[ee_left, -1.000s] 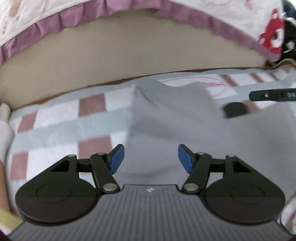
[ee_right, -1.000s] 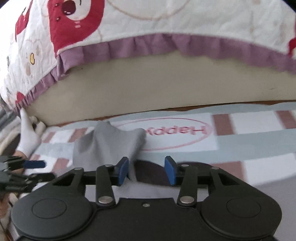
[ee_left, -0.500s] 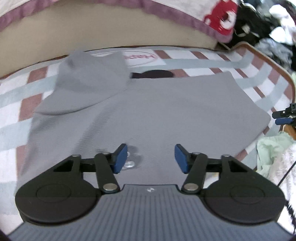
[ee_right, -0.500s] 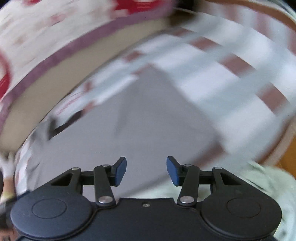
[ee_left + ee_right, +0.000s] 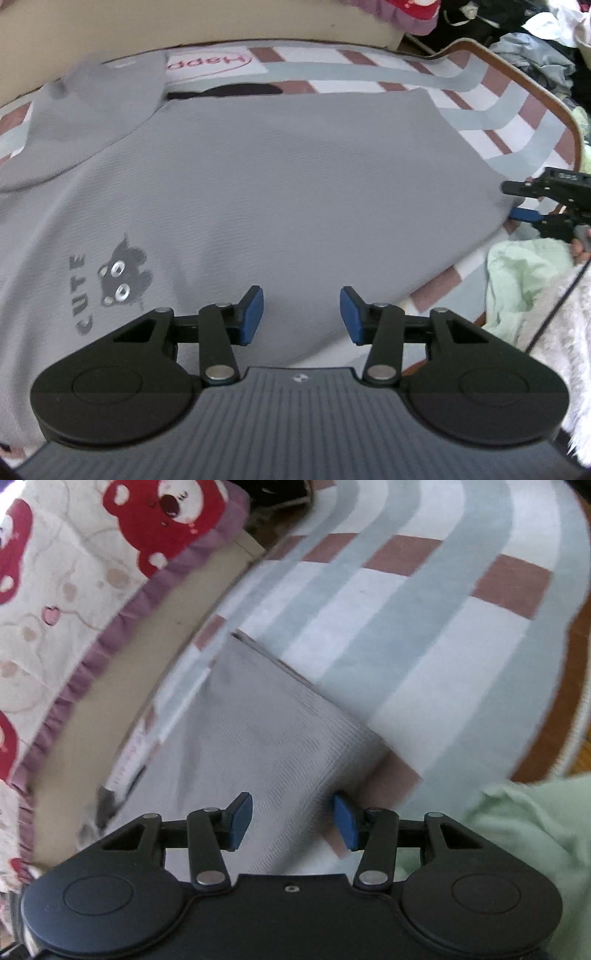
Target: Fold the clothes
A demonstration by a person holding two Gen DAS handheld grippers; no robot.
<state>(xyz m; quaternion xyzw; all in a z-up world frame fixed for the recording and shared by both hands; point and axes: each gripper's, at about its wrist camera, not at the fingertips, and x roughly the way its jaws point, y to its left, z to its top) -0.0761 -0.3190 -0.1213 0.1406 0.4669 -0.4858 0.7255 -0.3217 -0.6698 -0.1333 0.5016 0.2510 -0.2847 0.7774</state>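
While the grey ribbed-knit T-shirt lies spread flat on a rug of pale blue, white and dusty-pink checks, the left gripper hangs over the shirt's near part with its blue-padded fingers apart and nothing between them. One grey sleeve is folded inward across the shirt's far left corner. A dark cat print with the word CUTE shows on the cloth to the left of this gripper. A black neckline shows at the shirt's far edge, beside a pink oval on the rug that reads "Happy". At the right edge of the left wrist view the right gripper sits at the shirt's right-hand corner, one finger above the cloth and one blue pad low beside it.

From the right wrist view, the right gripper has its jaws spread with the shirt's hemmed edge lying between them; the pads do not press on it, and the right pad sits low at the cloth's edge, over a pink square of the rug. A pale green garment lies bunched just right of this gripper. Beyond the rug stands a beige base under a white quilt with red bears and a purple frill
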